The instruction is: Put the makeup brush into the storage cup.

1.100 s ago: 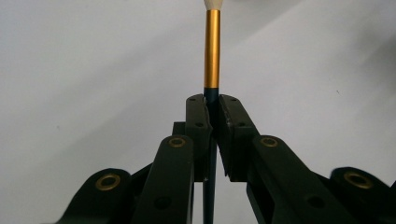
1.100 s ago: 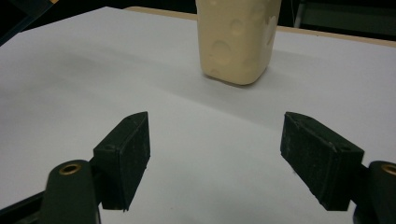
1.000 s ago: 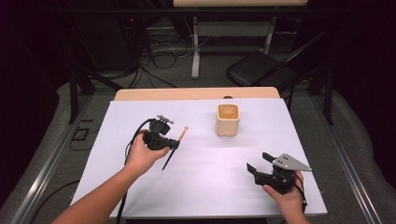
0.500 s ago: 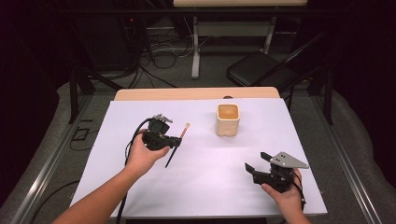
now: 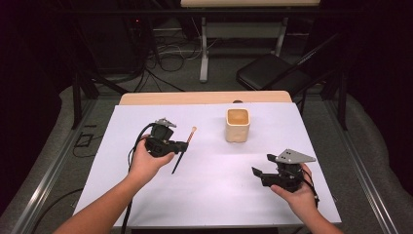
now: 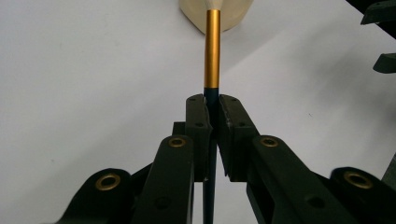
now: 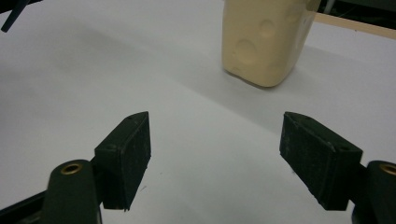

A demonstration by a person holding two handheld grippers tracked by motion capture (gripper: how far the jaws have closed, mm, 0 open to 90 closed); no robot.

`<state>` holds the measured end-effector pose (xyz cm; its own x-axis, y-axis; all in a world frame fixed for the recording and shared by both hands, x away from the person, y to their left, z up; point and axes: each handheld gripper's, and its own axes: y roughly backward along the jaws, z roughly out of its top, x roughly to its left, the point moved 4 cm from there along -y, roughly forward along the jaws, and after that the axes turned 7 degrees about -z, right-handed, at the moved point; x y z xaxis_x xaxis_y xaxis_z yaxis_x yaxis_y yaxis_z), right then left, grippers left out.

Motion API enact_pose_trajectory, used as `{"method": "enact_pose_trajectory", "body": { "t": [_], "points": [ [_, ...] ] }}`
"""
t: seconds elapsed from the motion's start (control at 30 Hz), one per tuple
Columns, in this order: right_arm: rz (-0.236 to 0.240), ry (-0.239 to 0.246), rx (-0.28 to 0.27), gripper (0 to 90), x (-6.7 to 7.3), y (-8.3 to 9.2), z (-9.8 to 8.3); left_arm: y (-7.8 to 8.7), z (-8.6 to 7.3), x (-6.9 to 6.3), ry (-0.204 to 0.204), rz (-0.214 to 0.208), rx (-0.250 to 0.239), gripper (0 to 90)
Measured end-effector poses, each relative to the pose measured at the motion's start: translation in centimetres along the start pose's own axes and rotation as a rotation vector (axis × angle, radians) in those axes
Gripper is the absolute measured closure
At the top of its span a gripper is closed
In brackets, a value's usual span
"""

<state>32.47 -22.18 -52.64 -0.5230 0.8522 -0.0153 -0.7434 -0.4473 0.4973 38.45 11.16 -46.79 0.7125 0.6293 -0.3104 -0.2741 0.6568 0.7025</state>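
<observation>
My left gripper [image 5: 181,145] is shut on a thin brush [image 5: 191,134] with a dark handle and a gold ferrule, held at a slant over the left middle of the table. In the left gripper view the pads [image 6: 212,100] pinch the dark handle, and the brush's gold ferrule [image 6: 212,46] points at the cream cup [image 6: 233,14]. The cup [image 5: 237,125] stands upright at the back centre. At the front right my right gripper [image 5: 263,165] stands open above the white sheet. In the right gripper view the jaws [image 7: 217,126] are wide apart and hold nothing, with the cup [image 7: 264,39] ahead.
A white sheet covers the table [image 5: 214,195], with a wooden edge [image 5: 204,97] showing along the far side. A black chair [image 5: 272,73] and cables lie on the floor beyond it. A cable trails from the left gripper along the forearm.
The right gripper has risen a little and shifted slightly toward the table's middle. The left gripper and the brush have stayed where they were.
</observation>
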Motion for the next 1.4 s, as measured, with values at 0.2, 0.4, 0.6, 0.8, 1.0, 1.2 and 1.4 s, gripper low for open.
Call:
{"method": "enact_pose_trajectory", "body": {
  "t": [0.2,0.4,0.6,0.8,1.0,1.2,1.4],
  "points": [
    [0.011,0.033,0.042,24.5,-0.1,-0.1,0.7,0.0,-0.1,0.0,-0.005,-0.008,-0.003,82.9],
    [0.021,0.087,0.076,24.5,0.1,-0.3,1.7,0.0,0.0,-0.1,-0.007,-0.011,-0.014,82.9],
    [0.023,0.124,0.083,24.5,0.4,-0.4,2.5,0.0,0.0,-0.2,-0.015,-0.009,-0.021,82.9],
    [0.023,0.171,0.095,24.5,0.6,-0.8,3.2,0.0,0.0,-0.3,-0.01,-0.015,-0.033,82.9],
    [0.04,0.213,0.119,24.5,1.0,-1.5,4.0,0.1,0.1,-0.3,-0.013,-0.014,-0.041,82.9],
    [0.067,0.237,0.128,24.5,1.5,-1.8,5.3,0.1,0.1,-0.4,-0.016,-0.015,-0.049,82.9],
    [0.073,0.257,0.132,24.5,1.7,-2.0,6.5,0.1,0.2,-0.5,-0.018,-0.015,-0.053,82.9]
  ]
}}
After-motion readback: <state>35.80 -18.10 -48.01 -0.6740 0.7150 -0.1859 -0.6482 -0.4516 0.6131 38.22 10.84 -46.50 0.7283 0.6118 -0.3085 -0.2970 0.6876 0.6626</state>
